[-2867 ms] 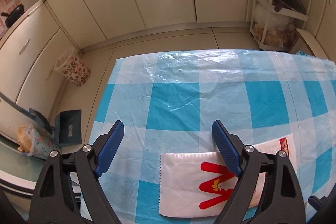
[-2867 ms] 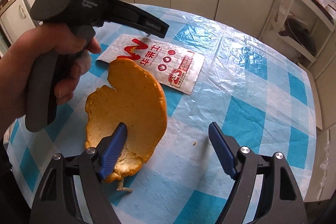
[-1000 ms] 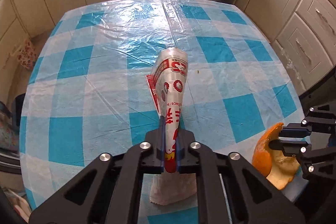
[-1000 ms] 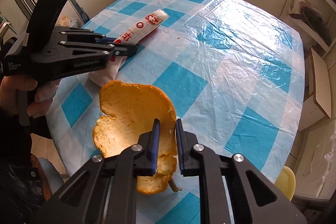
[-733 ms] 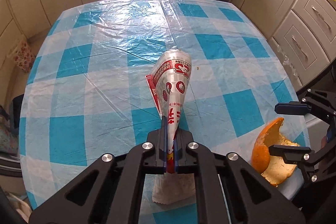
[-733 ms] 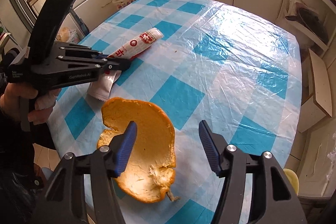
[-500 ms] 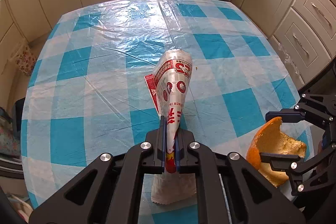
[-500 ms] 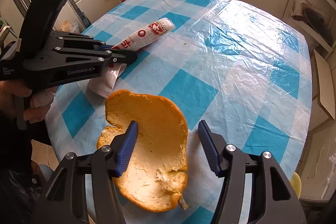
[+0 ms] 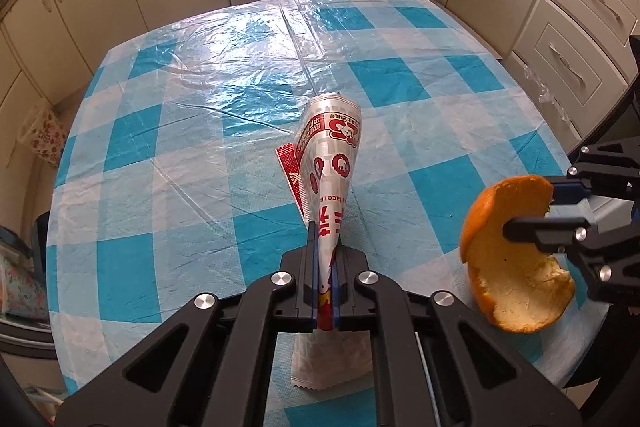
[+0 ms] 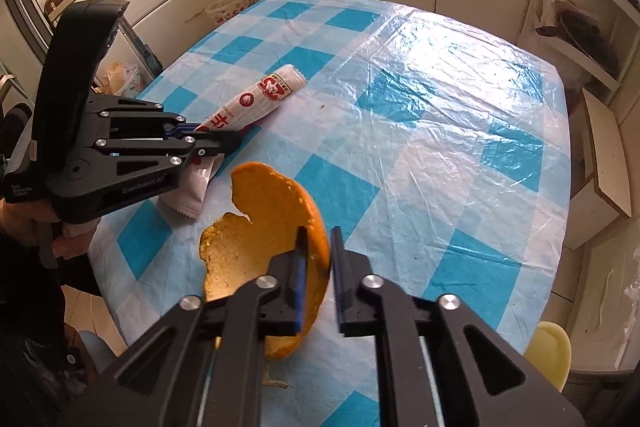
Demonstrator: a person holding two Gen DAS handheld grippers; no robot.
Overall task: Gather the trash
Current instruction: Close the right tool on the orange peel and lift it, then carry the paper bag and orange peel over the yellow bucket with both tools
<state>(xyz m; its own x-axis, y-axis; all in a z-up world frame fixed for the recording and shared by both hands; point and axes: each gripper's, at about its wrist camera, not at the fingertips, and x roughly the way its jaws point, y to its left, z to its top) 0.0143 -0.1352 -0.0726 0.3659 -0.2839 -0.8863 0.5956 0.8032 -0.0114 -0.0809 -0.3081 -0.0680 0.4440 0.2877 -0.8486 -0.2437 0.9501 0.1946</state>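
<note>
The left gripper (image 9: 325, 267) is pinching the light, crinkly snack wrapper (image 9: 330, 171) mid-length, while the right gripper (image 10: 318, 263), jaws just closing, is clamping the brittle orange peel (image 10: 256, 239) beside it by its rim.

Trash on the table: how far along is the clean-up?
Done: the left gripper is shut on the snack wrapper. In hand: the right gripper jaws have just been closing on the orange peel between them. Left: lifting both off the table and binning them.

glossy plastic tablecloth (image 9: 240, 75), shiny printed plastic wrapper (image 9: 330, 163), matt pitted orange peel (image 10: 276, 227).
</note>
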